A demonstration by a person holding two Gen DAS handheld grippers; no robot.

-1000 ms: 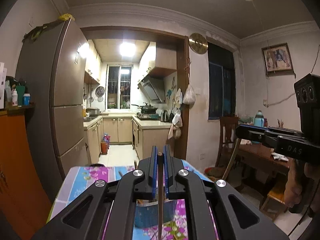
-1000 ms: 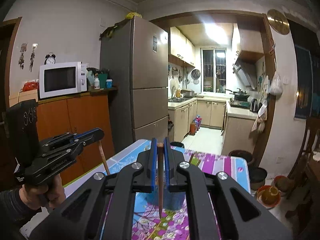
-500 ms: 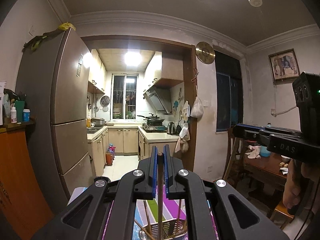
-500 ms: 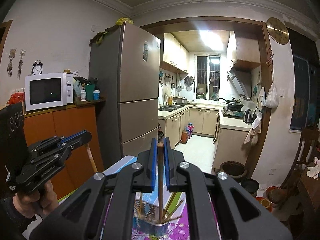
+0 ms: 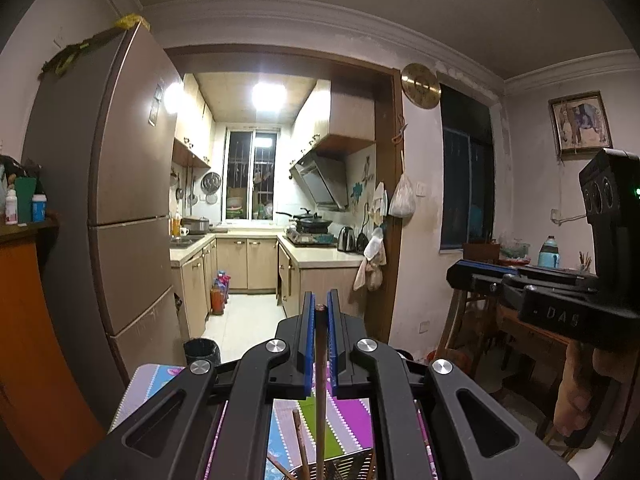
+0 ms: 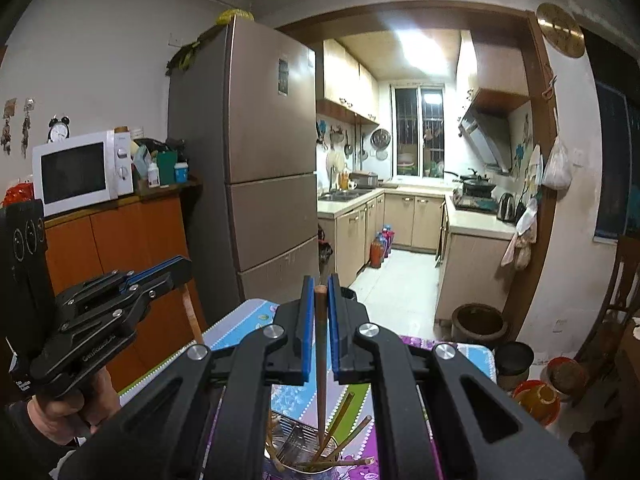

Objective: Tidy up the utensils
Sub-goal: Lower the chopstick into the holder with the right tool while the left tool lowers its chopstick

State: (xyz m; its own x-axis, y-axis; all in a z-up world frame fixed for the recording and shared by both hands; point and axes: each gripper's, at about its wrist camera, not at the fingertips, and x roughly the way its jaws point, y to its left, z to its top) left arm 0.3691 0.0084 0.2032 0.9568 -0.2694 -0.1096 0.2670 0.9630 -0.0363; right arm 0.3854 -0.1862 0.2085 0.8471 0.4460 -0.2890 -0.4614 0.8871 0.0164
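Observation:
My left gripper is shut on a brown chopstick that hangs straight down between its blue pads. Its tip is over a metal utensil holder at the bottom edge. My right gripper is shut on another brown chopstick whose tip reaches into the same metal holder, which holds several chopsticks. The left gripper also shows in the right wrist view, with its chopstick below it. The right gripper shows in the left wrist view.
The holder stands on a table with a flowered cloth. Beyond are a fridge, an orange cabinet with a microwave, the kitchen doorway, a dark pot and bowls on the floor, and a wooden table at right.
Both grippers have tilted up and moved toward the table's far end with their chopsticks. The metal holder has come into view below them, and the right chopstick's tip is now in it.

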